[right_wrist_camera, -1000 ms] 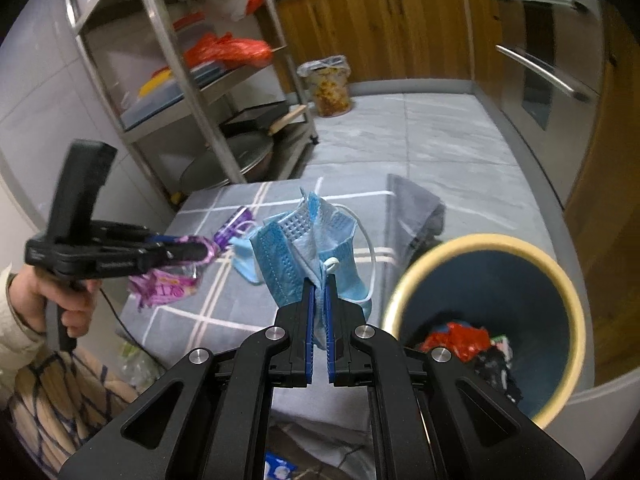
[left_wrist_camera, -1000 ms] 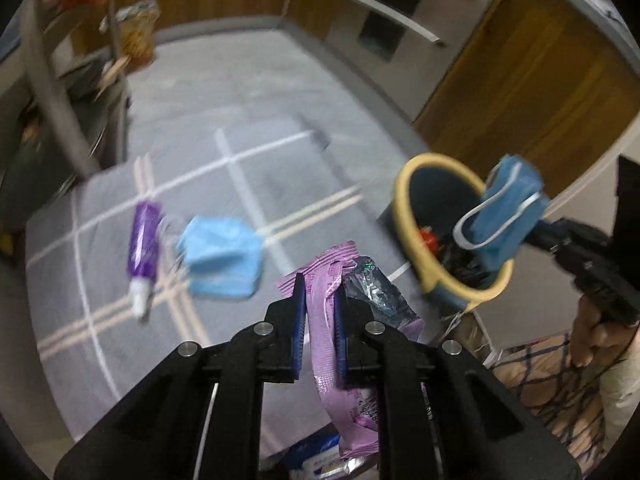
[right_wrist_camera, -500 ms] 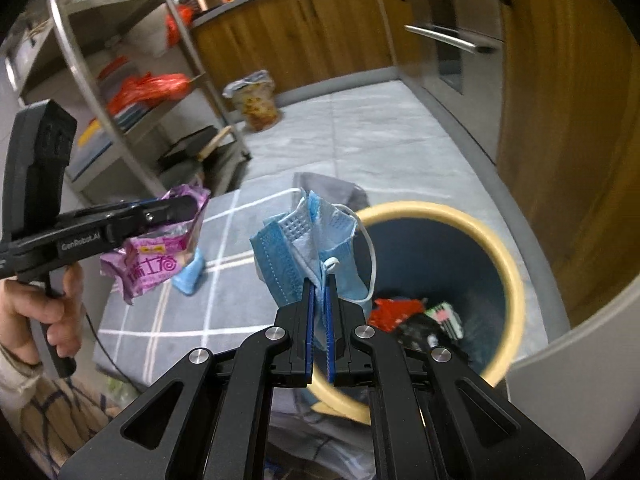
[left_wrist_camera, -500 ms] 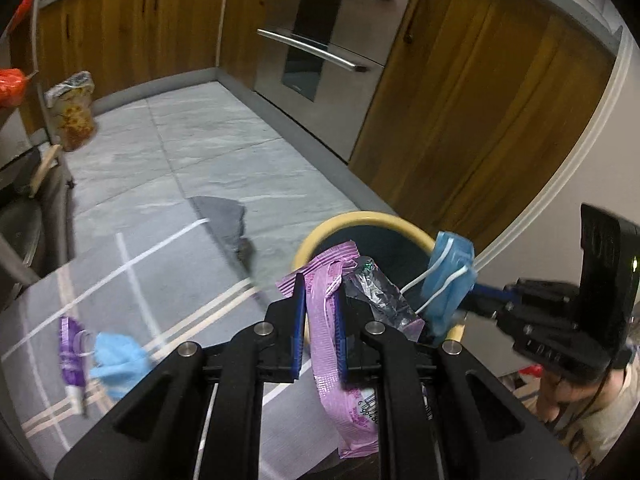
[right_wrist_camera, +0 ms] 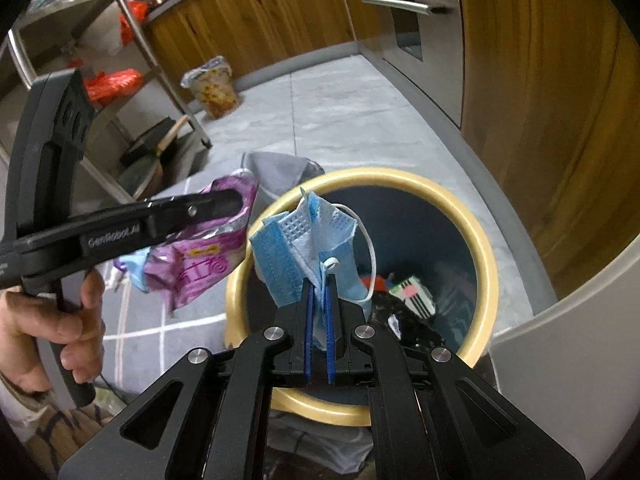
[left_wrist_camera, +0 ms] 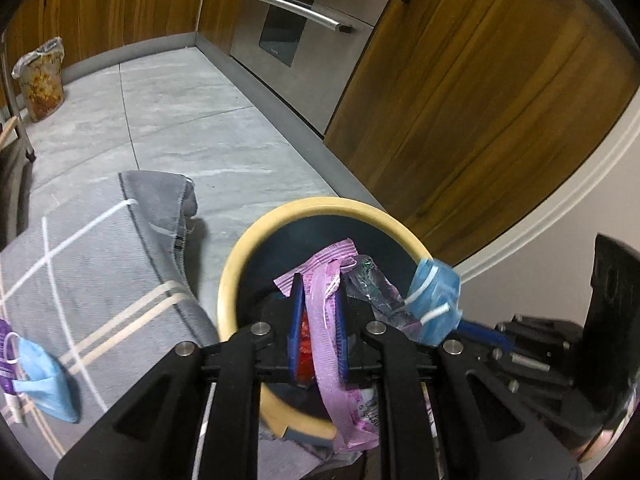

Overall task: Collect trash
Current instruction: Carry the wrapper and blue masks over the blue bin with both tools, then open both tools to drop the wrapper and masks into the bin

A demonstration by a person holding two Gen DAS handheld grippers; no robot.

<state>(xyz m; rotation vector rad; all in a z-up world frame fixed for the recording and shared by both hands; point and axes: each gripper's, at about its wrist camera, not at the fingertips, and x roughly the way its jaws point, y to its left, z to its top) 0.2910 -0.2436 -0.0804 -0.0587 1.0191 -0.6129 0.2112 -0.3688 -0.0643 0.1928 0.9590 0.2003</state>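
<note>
A blue bin with a yellow rim (left_wrist_camera: pixel 256 240) (right_wrist_camera: pixel 486 248) stands on the floor with trash inside. My left gripper (left_wrist_camera: pixel 318 280) is shut on a purple snack wrapper (left_wrist_camera: pixel 324 304) and holds it over the bin's mouth; it shows in the right wrist view (right_wrist_camera: pixel 200 264) at the bin's left rim. My right gripper (right_wrist_camera: pixel 319 280) is shut on a blue face mask (right_wrist_camera: pixel 308 248) above the bin; the mask shows in the left wrist view (left_wrist_camera: pixel 436 304) at the right rim. Another blue mask (left_wrist_camera: pixel 44 380) and a purple tube (left_wrist_camera: pixel 6 360) lie on the grey checked cloth (left_wrist_camera: pixel 88 264).
Wooden cabinets and a steel oven front (left_wrist_camera: pixel 296 32) line the far wall. A metal shelf rack (right_wrist_camera: pixel 132 52) stands at left, with a filled plastic bag (right_wrist_camera: pixel 214 90) on the tile floor. A white curved wall (right_wrist_camera: pixel 568 360) is beside the bin.
Both grippers have moved from over the cloth to above the bin, carrying the wrapper and the mask. The second mask and tube stay on the cloth.
</note>
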